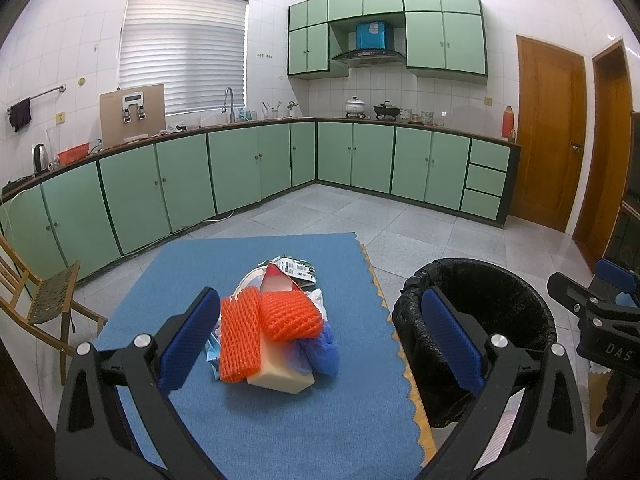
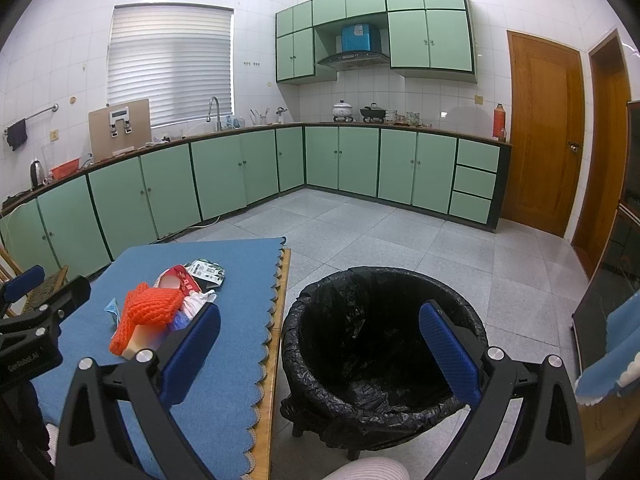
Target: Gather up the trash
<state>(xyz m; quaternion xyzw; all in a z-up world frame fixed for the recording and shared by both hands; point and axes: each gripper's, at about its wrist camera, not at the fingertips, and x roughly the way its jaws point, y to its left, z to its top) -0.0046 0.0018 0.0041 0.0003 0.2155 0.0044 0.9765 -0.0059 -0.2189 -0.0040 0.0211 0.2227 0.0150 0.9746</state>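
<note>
A heap of trash sits mid-table on the blue cloth (image 1: 280, 420): two orange foam nets (image 1: 272, 320), a pale yellow sponge block (image 1: 280, 378), a blue crumpled glove (image 1: 324, 346), a red packet (image 1: 280, 280) and a printed wrapper (image 1: 298, 268). My left gripper (image 1: 320, 336) hovers open just short of the heap, nothing between its fingers. A bin with a black liner (image 2: 384, 340) stands on the floor right of the table. My right gripper (image 2: 320, 352) is open and empty above the bin's near rim. The heap (image 2: 156, 312) lies to its left.
Green cabinets (image 1: 240, 168) line the far walls, with a sink, pots and a kettle on the counter. A wooden folding chair (image 1: 44, 300) stands left of the table. Wooden doors (image 2: 544, 128) are at right. Tiled floor (image 2: 400, 232) stretches beyond the bin. A blue cloth (image 2: 616, 352) hangs at far right.
</note>
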